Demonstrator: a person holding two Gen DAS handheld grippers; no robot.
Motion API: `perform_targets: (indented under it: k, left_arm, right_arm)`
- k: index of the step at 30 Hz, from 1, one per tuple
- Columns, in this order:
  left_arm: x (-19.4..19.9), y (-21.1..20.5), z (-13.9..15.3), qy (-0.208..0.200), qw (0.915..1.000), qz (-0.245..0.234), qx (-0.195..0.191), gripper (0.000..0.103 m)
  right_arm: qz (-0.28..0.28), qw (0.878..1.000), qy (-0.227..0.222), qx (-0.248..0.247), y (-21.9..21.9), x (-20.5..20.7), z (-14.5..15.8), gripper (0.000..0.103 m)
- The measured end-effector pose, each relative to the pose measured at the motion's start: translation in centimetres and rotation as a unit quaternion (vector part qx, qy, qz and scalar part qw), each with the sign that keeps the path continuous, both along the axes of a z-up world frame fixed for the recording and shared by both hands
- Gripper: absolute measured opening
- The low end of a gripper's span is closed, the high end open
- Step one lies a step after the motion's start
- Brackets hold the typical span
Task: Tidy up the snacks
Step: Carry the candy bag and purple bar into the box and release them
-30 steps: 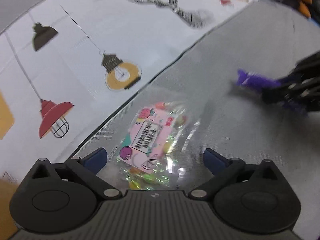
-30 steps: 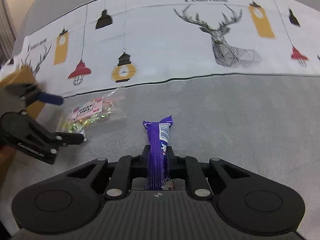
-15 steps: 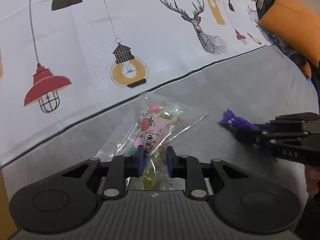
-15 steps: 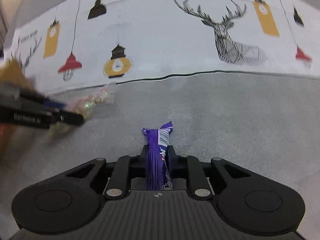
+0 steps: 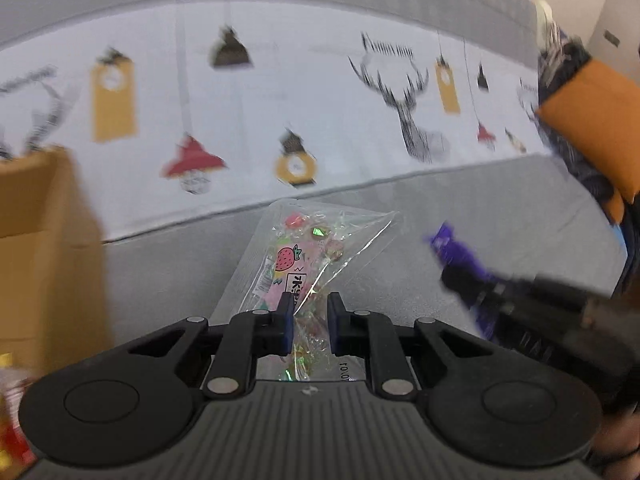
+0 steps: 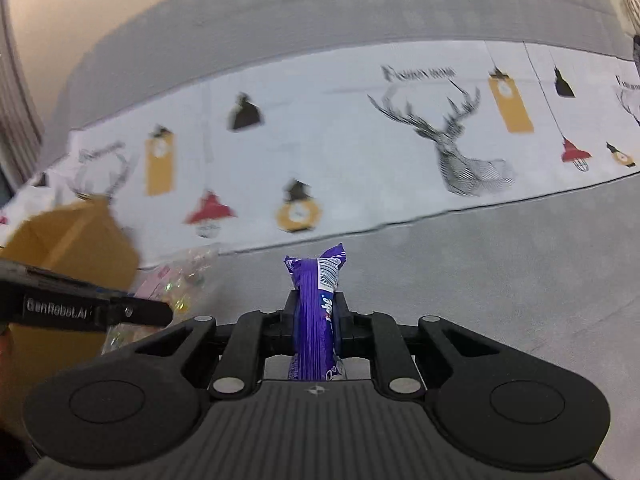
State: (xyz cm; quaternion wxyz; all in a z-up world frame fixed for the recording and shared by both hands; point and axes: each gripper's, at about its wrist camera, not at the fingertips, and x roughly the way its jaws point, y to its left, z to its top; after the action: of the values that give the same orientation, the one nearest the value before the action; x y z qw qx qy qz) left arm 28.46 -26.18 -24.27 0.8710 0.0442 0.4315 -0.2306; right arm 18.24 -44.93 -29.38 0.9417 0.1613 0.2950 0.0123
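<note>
A clear bag of colourful candy (image 5: 304, 248) with a pink strawberry label hangs lifted above the grey sofa seat (image 5: 168, 272), and my left gripper (image 5: 310, 308) is shut on its lower part. My right gripper (image 6: 316, 304) is shut on a purple chocolate bar (image 6: 316, 276) that stands upright between its pads. In the left wrist view the purple chocolate bar (image 5: 452, 248) and the right gripper (image 5: 480, 292) show blurred at the right. In the right wrist view the left gripper (image 6: 160, 314) and the candy bag (image 6: 180, 280) appear at the left.
A brown cardboard box (image 5: 44, 240) stands at the left, close to the left gripper. A white cloth (image 5: 340, 120) printed with lamps and deer covers the sofa back. An orange cushion (image 5: 592, 120) lies at the right. Red and yellow packaging (image 5: 8, 420) shows at the bottom left.
The left gripper shut on the candy bag and lifted it off the seat, swinging toward the cardboard box. The right gripper rose with the purple bar still held.
</note>
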Motion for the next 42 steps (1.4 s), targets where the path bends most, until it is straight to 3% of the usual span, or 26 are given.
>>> perform_targets:
  k: [6, 13, 18, 22, 26, 31, 37, 42]
  left_arm:
    - [-6.0, 5.8, 7.3, -0.067, 0.9972, 0.029, -0.014, 0.019]
    - [-13.1, 12.5, 15.3, -0.17, 0.9835, 0.058, -0.024, 0.019]
    - [-16.1, 17.1, 18.8, -0.222, 0.9704, 0.082, -0.047, 0.019]
    - [-16.3, 20.6, 19.5, -0.239, 0.9631, 0.106, -0.065, 0.019]
    - [-14.3, 23.9, 18.1, -0.229, 0.9627, 0.124, -0.073, 0.019]
    - [-10.3, 28.4, 13.2, -0.179, 0.9677, 0.165, -0.065, 0.019]
    - [-5.0, 30.7, 5.4, -0.093, 0.977, 0.187, -0.046, 0.019]
    - [-2.0, 31.3, -1.0, -0.023, 0.9824, 0.181, -0.037, 0.019]
  right_arm:
    - [0.039, 0.998, -0.05, 0.022, 8.2, -3.7, 6.0, 0.015]
    - [0.089, 0.989, -0.117, 0.023, 15.8, -6.6, 14.6, 0.016]
    - [0.119, 0.981, -0.154, 0.003, 19.9, -8.2, 19.5, 0.016]
    - [0.147, 0.974, -0.172, -0.009, 23.0, -8.2, 21.6, 0.016]
    - [0.161, 0.972, -0.17, -0.016, 25.1, -6.5, 21.2, 0.016]
    - [0.162, 0.978, -0.13, -0.012, 27.3, -3.9, 18.4, 0.016]
    - [0.158, 0.987, -0.04, -0.002, 29.5, 0.9, 12.1, 0.016]
    - [0.169, 0.985, 0.029, 0.004, 31.3, 3.5, 6.9, 0.016]
